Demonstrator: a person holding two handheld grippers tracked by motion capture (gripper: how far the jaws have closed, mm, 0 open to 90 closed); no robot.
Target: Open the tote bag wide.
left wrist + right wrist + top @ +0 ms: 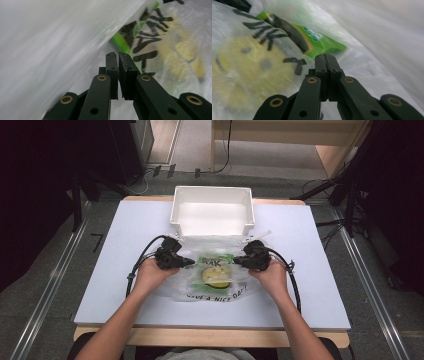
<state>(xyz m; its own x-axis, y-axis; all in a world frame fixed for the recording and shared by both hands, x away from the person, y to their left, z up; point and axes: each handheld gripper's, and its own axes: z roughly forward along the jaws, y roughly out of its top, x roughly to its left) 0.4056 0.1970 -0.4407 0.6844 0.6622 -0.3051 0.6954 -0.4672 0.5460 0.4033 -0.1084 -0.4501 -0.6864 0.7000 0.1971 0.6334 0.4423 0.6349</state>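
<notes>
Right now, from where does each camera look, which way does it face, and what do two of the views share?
High view: above the person's side, facing forward and down on the table; both forearms, left tongs, right tongs, plastic bag, white bin.
Left gripper view: on the left tongs, looking along its nearly closed jaws into the bag.
Right gripper view: on the right tongs, jaws closed, facing the bag.
Shared: both gripper views show the smiley print and green packet.

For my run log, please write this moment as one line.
left gripper: shut on bag | right gripper: shut on bag | translucent printed plastic bag: green packet inside | white plastic bin: behind
</notes>
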